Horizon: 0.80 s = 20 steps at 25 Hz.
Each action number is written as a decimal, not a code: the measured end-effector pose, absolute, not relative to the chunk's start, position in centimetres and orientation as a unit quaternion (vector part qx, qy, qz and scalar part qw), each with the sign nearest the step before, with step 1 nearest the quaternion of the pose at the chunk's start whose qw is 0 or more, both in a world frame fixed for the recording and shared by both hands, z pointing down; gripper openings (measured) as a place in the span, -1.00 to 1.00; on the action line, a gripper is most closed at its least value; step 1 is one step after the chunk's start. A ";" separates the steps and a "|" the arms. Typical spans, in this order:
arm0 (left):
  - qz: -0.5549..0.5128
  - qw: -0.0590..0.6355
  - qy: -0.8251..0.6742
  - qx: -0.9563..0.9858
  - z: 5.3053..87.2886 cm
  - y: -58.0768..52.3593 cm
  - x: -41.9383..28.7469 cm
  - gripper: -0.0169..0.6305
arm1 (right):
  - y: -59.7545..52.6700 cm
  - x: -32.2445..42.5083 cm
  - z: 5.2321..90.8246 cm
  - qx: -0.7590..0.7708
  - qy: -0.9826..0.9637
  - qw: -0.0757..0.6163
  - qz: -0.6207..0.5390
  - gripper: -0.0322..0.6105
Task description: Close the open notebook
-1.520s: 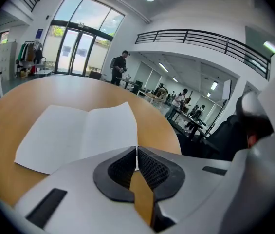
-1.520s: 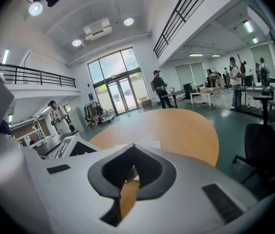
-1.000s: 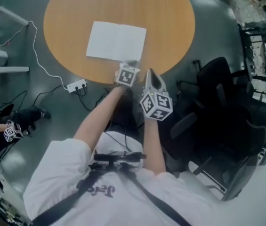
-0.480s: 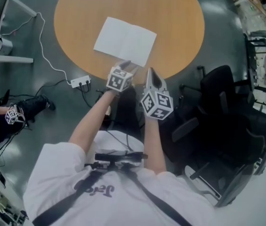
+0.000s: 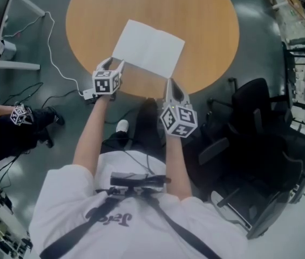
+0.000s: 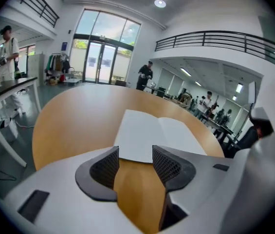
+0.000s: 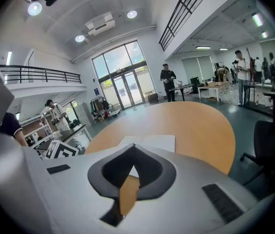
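Open notebook (image 5: 148,47) flat on round table (image 5: 209,20). Left gripper (image 5: 113,64) at its near-left corner, jaws just spread, empty. Right gripper (image 5: 169,83) by its near-right corner, clenched, empty.

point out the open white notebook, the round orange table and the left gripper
open white notebook (image 5: 148,47): head view, on the centre fold between its pages
round orange table (image 5: 209,31): head view, bare top right of the notebook
left gripper (image 5: 112,64): head view, midway between its open fingertips

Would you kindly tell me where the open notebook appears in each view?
Head view: notebook upper centre, lying open.
Left gripper view: notebook centre, just beyond the jaws.
Right gripper view: notebook centre, small, beyond the jaws.
Shared landmark: round orange table under it.
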<state>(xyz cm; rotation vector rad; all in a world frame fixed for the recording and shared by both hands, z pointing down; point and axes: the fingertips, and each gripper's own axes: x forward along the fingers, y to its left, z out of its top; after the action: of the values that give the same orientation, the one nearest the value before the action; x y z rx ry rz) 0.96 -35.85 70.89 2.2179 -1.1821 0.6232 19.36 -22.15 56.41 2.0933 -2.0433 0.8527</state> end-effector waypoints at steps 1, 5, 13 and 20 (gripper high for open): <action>0.232 0.280 -0.453 0.814 71.4 -36.7 0.0 -0.29 | -22.3 19.2 56.5 0.685 -0.671 0.049 0.280 -0.84; 0.260 0.290 -0.470 0.792 73.4 -39.0 -1.4 -0.29 | -22.6 18.9 56.9 0.681 -0.673 0.058 0.284 -0.84; 0.337 0.249 -0.453 0.787 74.6 -39.4 -1.0 -0.34 | -23.0 19.3 57.0 0.679 -0.674 0.063 0.284 -0.84; 0.346 0.232 -0.464 0.782 74.1 -39.4 -1.0 -0.67 | -23.4 18.7 56.8 0.674 -0.679 0.061 0.285 -0.84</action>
<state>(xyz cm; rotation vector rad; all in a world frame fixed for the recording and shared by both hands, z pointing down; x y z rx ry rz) -1.02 -39.43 74.06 2.1480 -1.2758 0.9499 18.75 -23.42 56.81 2.0376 -2.0544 0.8606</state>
